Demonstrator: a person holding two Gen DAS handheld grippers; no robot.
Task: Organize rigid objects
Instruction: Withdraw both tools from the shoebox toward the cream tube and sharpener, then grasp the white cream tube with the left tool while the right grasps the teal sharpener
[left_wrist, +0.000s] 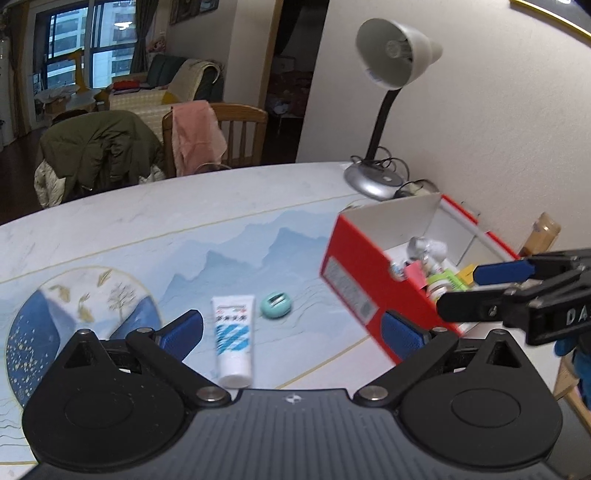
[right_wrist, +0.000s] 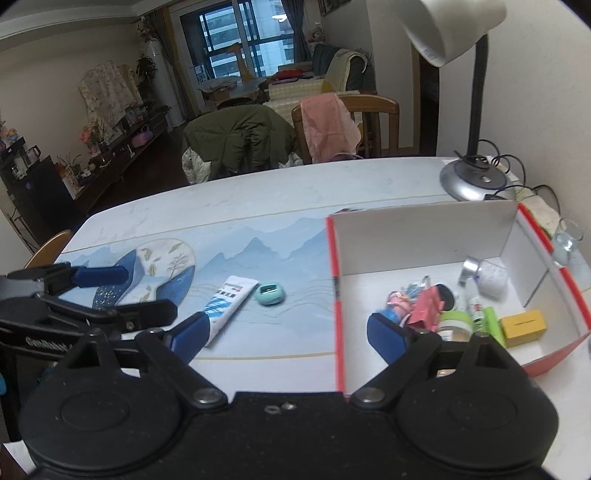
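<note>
A white tube with blue stripes (left_wrist: 233, 338) lies on the table mat, cap toward me, just right of the left pad (left_wrist: 183, 332) of my open, empty left gripper (left_wrist: 291, 334). A small teal oval object (left_wrist: 276, 305) lies just beyond it. A red box with a white inside (left_wrist: 354, 280) stands to the right and holds several small items. In the right wrist view the tube (right_wrist: 228, 302) and the teal object (right_wrist: 270, 294) lie left of the box (right_wrist: 424, 236). My right gripper (right_wrist: 291, 332) is open and empty, its jaws straddling the box's left wall.
A desk lamp (left_wrist: 384, 110) with cables stands behind the box by the wall. Chairs draped with a green jacket (left_wrist: 99, 147) and a pink cloth (left_wrist: 195, 136) stand at the table's far edge. A glass (right_wrist: 567, 240) stands right of the box.
</note>
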